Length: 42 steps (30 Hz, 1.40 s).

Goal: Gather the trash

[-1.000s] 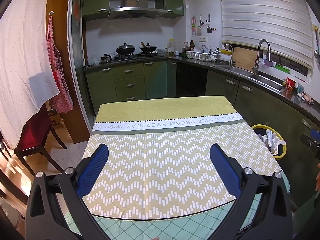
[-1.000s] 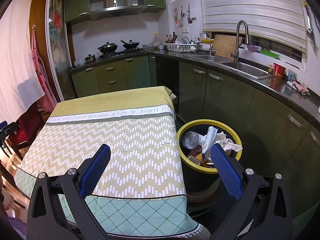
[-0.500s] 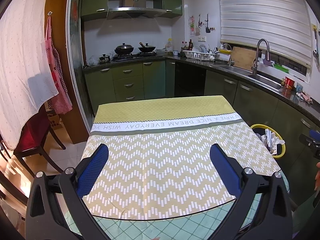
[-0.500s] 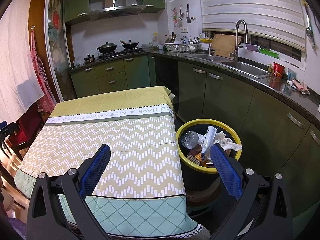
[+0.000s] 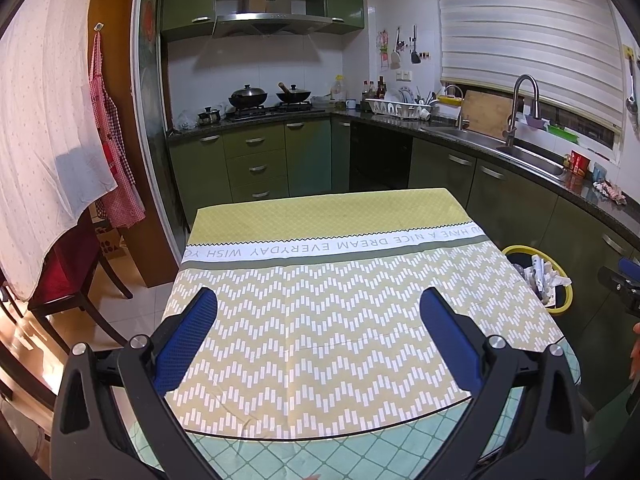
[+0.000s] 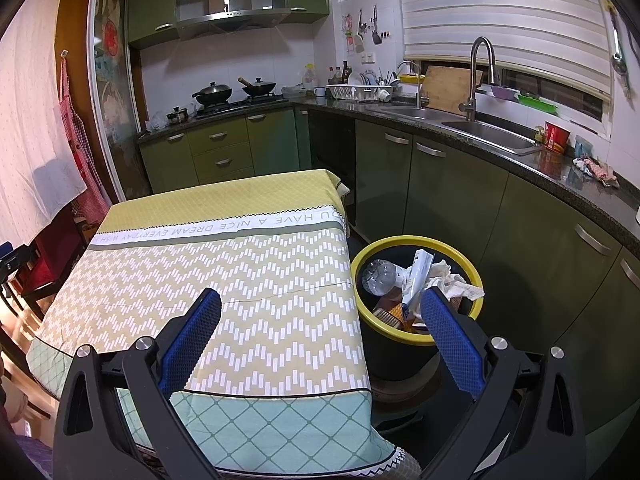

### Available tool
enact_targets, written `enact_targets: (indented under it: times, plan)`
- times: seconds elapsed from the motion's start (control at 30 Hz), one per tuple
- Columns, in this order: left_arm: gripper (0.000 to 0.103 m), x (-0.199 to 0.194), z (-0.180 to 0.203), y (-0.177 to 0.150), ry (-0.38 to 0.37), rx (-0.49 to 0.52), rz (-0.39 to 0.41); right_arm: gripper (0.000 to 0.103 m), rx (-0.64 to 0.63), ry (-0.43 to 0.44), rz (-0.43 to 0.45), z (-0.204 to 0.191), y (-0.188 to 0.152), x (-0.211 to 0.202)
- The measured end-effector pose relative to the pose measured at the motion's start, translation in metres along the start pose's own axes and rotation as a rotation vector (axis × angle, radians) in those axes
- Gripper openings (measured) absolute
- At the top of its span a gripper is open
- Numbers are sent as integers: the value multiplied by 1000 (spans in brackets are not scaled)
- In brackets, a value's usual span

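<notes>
The left gripper (image 5: 318,312) hung over the tabletop (image 5: 320,320), its blue fingers (image 5: 188,340) spread wide with nothing between them. Its camera took in the whole patterned cloth and only a sliver of the yellow-rimmed trash bin (image 5: 560,304) past the table's right edge. The right gripper (image 6: 320,312) was likewise spread and empty, poised over the table's near right corner. Only its view looked down into the bin (image 6: 416,242), standing on the floor just beside the table: a clear plastic bottle (image 6: 378,276), crumpled paper (image 6: 452,282) and a white carton (image 6: 418,276) lay heaped inside.
</notes>
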<state>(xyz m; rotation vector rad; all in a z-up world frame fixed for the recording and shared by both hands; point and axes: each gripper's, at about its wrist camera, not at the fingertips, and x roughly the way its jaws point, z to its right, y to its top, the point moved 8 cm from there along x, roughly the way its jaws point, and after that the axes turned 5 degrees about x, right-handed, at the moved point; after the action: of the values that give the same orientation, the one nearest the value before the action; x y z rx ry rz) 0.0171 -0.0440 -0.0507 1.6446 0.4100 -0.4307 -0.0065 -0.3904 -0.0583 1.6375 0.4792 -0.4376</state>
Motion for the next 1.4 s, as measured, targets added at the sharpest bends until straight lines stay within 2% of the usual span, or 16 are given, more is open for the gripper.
enact_targets:
  times: [1.03,1.2,1.4]
  plan:
    - [96,9,-4,-3,-18,-10,-29,98,3,-4,-4,0,-1,1]
    - [96,7,0,0,-23,18,-9,98,5,-5,-7,0,-3,2]
    - [96,18,-4,-1,-30,-7,-59,98,7,-5,-20,0,-9,7]
